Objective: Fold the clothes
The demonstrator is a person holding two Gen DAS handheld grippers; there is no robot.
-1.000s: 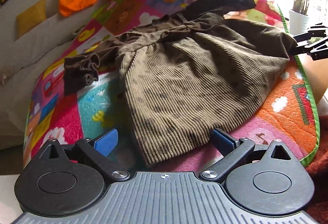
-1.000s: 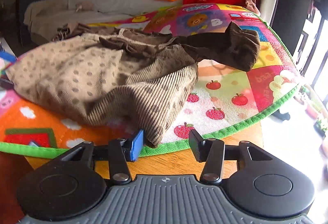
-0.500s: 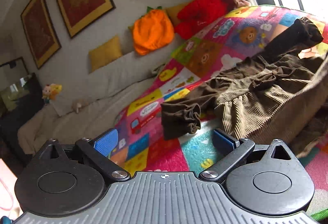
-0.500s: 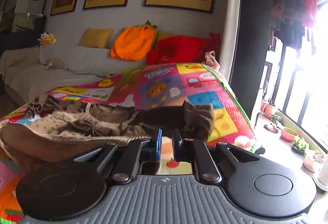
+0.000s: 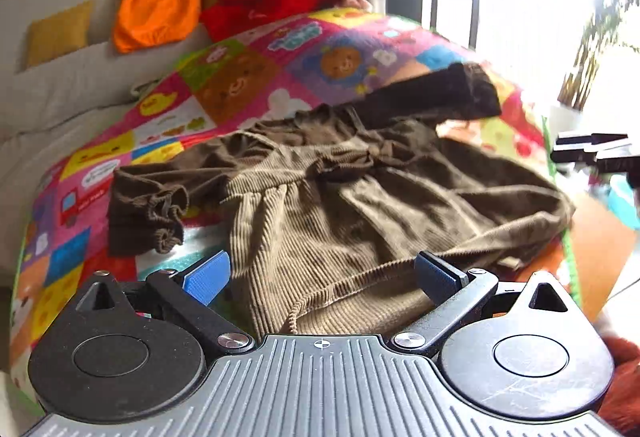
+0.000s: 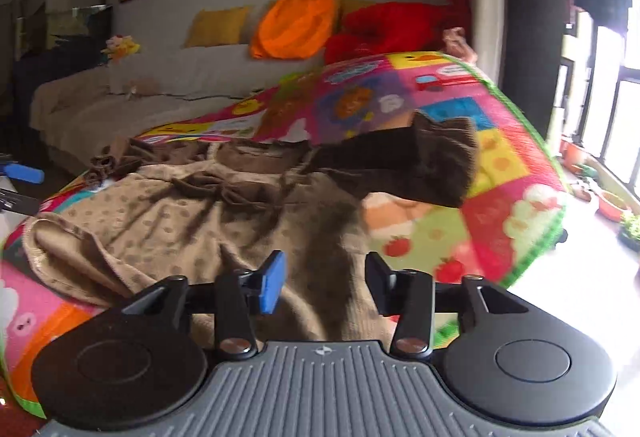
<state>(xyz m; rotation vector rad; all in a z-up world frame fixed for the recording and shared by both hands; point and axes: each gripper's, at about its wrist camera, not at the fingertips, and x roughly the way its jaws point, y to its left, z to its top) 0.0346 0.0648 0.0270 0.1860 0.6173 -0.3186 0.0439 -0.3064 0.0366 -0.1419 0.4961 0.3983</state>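
Note:
A brown corduroy dress with darker brown sleeves lies spread on a colourful play mat. My left gripper is open, its fingers on either side of the dress hem, which is folded over near them. My right gripper is open, just above the skirt's right side. One dark sleeve stretches to the right, the other sleeve to the left. The right gripper's fingers also show at the right edge of the left wrist view.
The mat covers a table with a green border; bare wood shows at its edge. A grey sofa behind holds yellow, orange and red cushions. Potted plants stand by the bright window on the right.
Both grippers swung away and came back low over the dress. The right gripper closed half a second ago and is open now. The hem near the left gripper is now folded over.

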